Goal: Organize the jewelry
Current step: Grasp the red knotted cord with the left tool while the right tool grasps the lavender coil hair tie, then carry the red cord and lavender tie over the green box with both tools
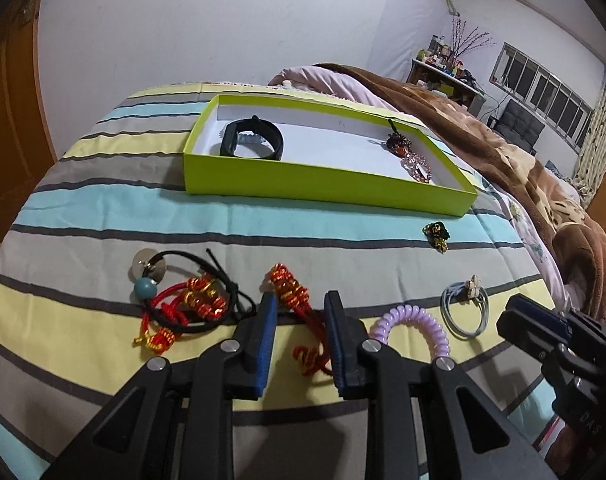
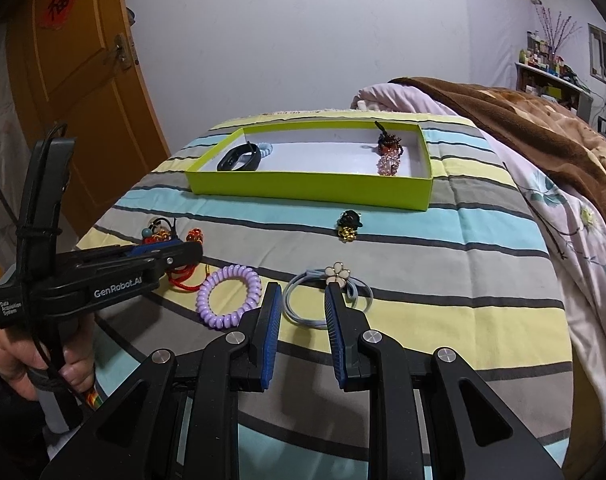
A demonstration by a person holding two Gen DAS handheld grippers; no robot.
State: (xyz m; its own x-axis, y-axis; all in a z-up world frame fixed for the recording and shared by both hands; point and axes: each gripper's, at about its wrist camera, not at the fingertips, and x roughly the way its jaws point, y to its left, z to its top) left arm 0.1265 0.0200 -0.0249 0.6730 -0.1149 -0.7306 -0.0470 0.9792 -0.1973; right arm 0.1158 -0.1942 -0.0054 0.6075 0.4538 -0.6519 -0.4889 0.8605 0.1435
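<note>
A lime-green box on the striped bed holds a black wristband and beaded pieces. My left gripper is open, low over the bed, and a red cord bracelet with orange beads lies between its fingers, not pressed by the pads. My right gripper is open over a grey-blue hair tie with a flower charm. A purple spiral tie lies between the two grippers.
A black hair tie with a teal bead and a second red and gold bracelet lie left of my left gripper. A black and gold clip sits before the box. A brown blanket is heaped on the right.
</note>
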